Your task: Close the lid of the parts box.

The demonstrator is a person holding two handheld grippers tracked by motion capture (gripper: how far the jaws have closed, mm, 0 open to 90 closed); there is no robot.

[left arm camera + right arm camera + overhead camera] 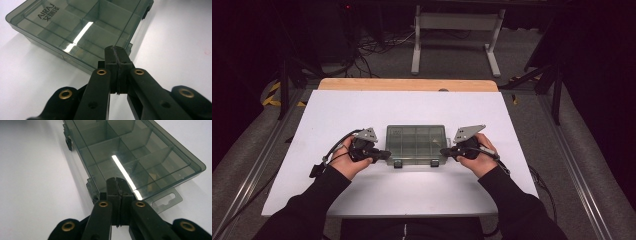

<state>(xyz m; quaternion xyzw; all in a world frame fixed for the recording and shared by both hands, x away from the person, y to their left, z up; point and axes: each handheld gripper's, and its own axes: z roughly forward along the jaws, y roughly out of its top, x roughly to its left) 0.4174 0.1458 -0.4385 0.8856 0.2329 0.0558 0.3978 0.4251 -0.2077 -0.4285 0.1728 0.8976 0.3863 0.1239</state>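
Smoky transparent plastic compartment box (417, 142) lay flat, lid closed, mid-worktop; inner dividers visible, contents too unclear to tell. Two latches on near edge. Left tongs (386, 154) sat just beside box's left near corner, jaws pressed together, holding nothing. Right tongs (445, 151) sat just beside right near corner, likewise closed and empty. White worktop (337, 115) lay open on all sides of box.
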